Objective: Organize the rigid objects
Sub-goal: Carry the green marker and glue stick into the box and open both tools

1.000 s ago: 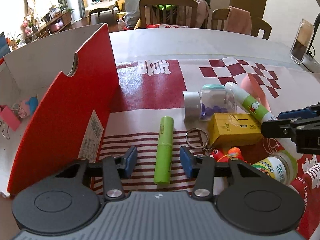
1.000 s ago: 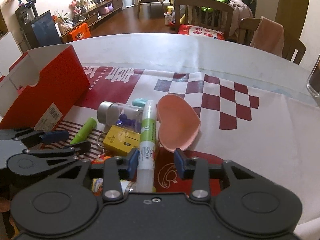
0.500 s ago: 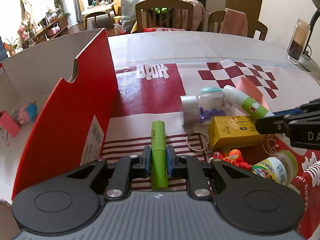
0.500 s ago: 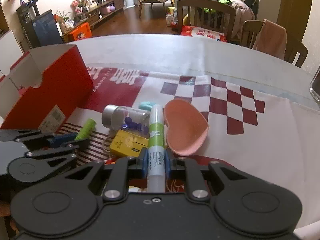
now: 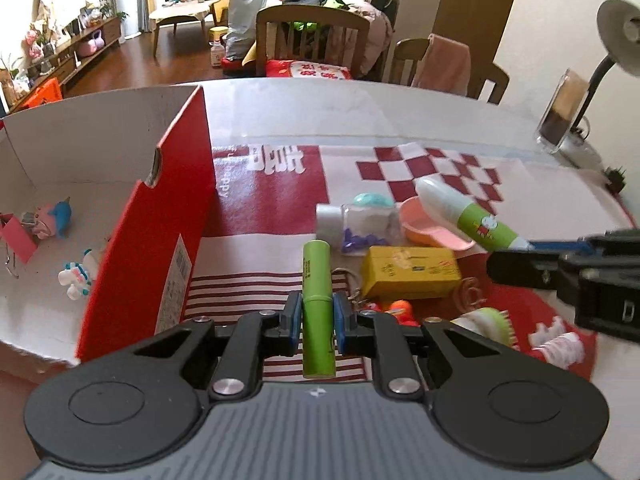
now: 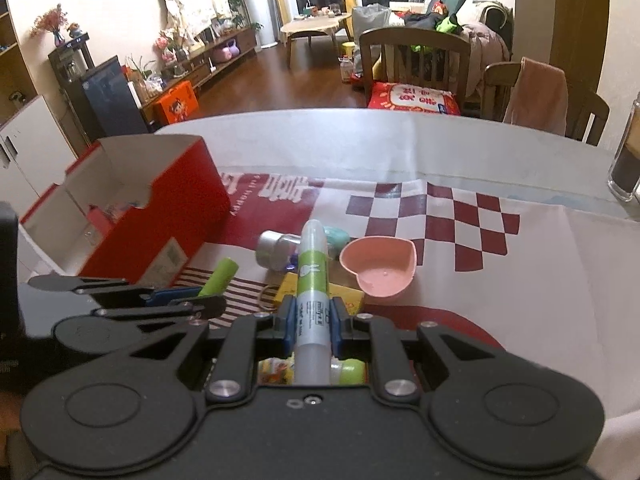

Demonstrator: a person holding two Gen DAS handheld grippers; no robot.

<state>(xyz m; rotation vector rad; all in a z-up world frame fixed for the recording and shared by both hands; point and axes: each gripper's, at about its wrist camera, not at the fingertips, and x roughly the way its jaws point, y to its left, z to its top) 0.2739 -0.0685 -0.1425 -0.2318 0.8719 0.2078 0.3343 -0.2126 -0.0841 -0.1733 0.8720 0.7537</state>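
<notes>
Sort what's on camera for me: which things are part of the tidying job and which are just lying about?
Job:
green tube, clamped in left gripper
white-and-green stick, clamped in right gripper
red box
yellow box, pink heart dish, clear bottle

Lying about:
desk lamp
glass
chairs

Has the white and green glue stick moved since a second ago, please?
Yes. The glue stick, clamped in the right gripper, has risen off the cloth; its tip now overlaps the clear bottle.

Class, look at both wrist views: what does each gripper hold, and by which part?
Left gripper clamps the green tube near mid-length. Right gripper clamps the white-and-green glue stick around its labelled middle.
</notes>
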